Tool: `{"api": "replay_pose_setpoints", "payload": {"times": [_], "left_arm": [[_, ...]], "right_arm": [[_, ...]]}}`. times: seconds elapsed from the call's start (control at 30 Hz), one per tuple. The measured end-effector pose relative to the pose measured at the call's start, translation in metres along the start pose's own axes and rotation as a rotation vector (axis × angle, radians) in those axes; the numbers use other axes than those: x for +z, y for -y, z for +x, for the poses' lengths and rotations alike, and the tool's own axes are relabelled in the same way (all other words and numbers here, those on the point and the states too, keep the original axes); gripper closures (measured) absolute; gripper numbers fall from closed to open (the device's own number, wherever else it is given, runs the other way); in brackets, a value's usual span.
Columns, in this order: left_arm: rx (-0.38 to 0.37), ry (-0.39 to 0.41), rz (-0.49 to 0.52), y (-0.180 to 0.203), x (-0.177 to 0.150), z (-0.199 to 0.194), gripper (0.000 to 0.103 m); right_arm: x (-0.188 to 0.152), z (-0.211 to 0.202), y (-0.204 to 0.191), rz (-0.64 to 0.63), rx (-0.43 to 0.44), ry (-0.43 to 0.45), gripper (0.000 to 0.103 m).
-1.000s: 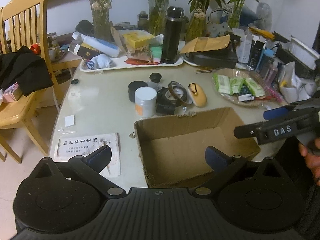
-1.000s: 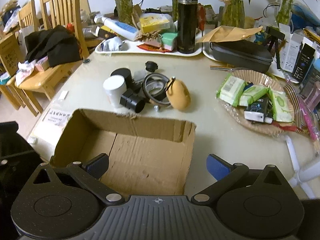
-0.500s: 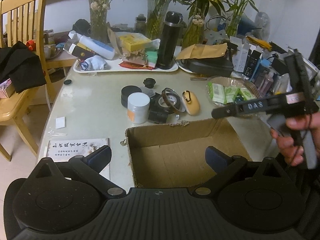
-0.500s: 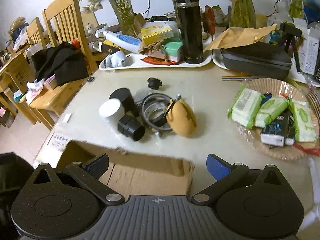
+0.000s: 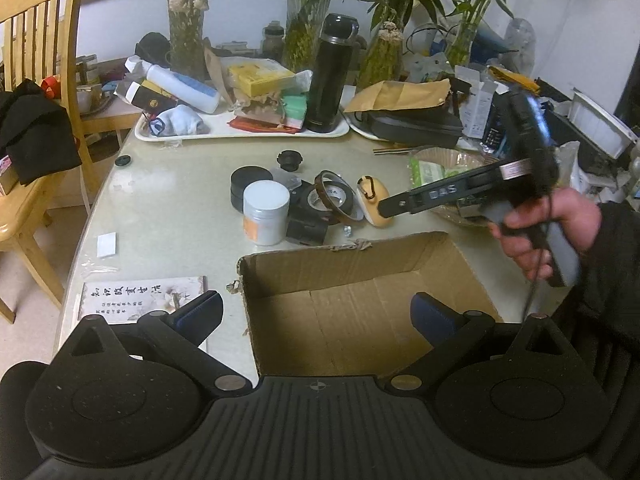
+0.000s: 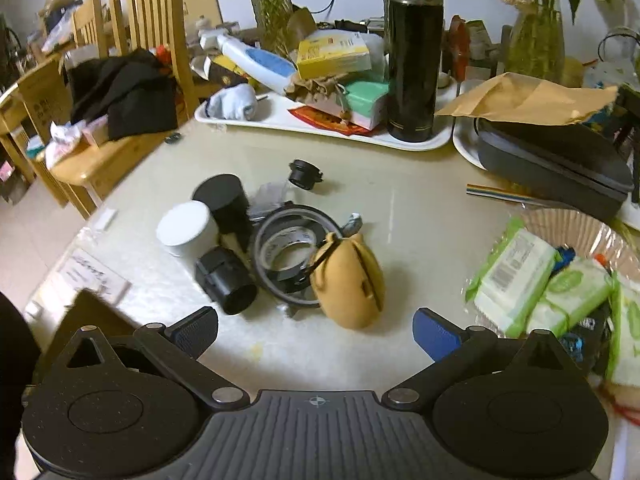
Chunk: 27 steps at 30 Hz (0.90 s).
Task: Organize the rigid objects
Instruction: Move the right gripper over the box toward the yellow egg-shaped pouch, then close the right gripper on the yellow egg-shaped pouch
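The cardboard box (image 5: pixel 360 292) sits open on the table (image 5: pixel 168 200), just in front of the left gripper (image 5: pixel 316 314), whose jaws stand wide with nothing between them. Beyond the box's far wall lies a cluster: white jar (image 5: pixel 266 212), tape roll (image 5: pixel 334 196), yellow pouch (image 6: pixel 348 280) and black cylinder (image 6: pixel 226 280). The right gripper (image 6: pixel 316 332) hovers beyond the box, near the pouch, jaws wide and holding nothing.

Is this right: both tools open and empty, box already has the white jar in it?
Not quite. The cardboard box is empty in the left wrist view; the white jar stands on the table beyond it. Left tool and right tool are open, empty.
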<state>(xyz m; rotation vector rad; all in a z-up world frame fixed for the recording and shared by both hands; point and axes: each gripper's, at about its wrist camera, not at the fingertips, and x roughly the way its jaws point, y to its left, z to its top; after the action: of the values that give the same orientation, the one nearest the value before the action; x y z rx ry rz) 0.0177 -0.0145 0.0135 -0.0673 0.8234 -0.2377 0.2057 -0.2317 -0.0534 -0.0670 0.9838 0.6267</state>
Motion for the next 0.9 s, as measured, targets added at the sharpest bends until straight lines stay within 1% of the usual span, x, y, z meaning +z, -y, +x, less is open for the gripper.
{"api": "replay_pose_setpoints", "payload": {"times": [0.1, 0.13, 0.17, 0.27, 0.33, 0.4, 0.47, 0.5, 0.57, 0.67, 0.77, 0.9], "left_arm": [[-0.002, -0.001, -0.004, 0.0, 0.0, 0.001, 0.001], [-0.002, -0.002, -0.004, 0.0, 0.0, 0.001, 0.001], [-0.001, -0.002, -0.005, 0.0, 0.001, 0.001, 0.001], [0.002, -0.004, -0.011, -0.001, 0.001, 0.001, 0.001], [0.005, -0.004, -0.014, -0.002, 0.001, 0.002, 0.001], [0.01, -0.005, -0.016, -0.002, 0.001, 0.002, 0.001], [0.012, -0.006, -0.02, -0.004, 0.001, 0.002, 0.001], [0.013, -0.007, -0.022, -0.004, 0.001, 0.002, 0.001], [0.015, -0.007, -0.024, -0.005, 0.001, 0.002, 0.001], [0.018, -0.006, -0.03, -0.006, 0.001, 0.001, 0.001], [0.021, -0.007, -0.036, -0.006, 0.001, 0.001, 0.001], [0.021, -0.007, -0.037, -0.006, 0.001, 0.001, 0.001]], "right_arm": [[0.004, 0.015, 0.005, -0.018, -0.017, -0.02, 0.002], [0.005, 0.019, 0.006, -0.024, -0.022, -0.024, 0.004], [0.007, 0.023, 0.007, -0.03, -0.029, -0.028, 0.008], [0.009, 0.032, 0.009, -0.041, -0.04, -0.036, 0.011], [0.01, 0.037, 0.01, -0.054, -0.049, -0.037, 0.014], [0.011, 0.042, 0.01, -0.066, -0.057, -0.036, 0.023], [0.012, 0.047, 0.01, -0.078, -0.067, -0.039, 0.028], [0.012, 0.05, 0.011, -0.083, -0.073, -0.039, 0.032], [0.013, 0.054, 0.012, -0.085, -0.074, -0.041, 0.036], [0.014, 0.059, 0.014, -0.083, -0.06, -0.032, 0.039], [0.012, 0.067, 0.011, -0.094, -0.055, -0.046, 0.045], [0.012, 0.066, 0.006, -0.1, -0.078, -0.049, 0.046]]}}
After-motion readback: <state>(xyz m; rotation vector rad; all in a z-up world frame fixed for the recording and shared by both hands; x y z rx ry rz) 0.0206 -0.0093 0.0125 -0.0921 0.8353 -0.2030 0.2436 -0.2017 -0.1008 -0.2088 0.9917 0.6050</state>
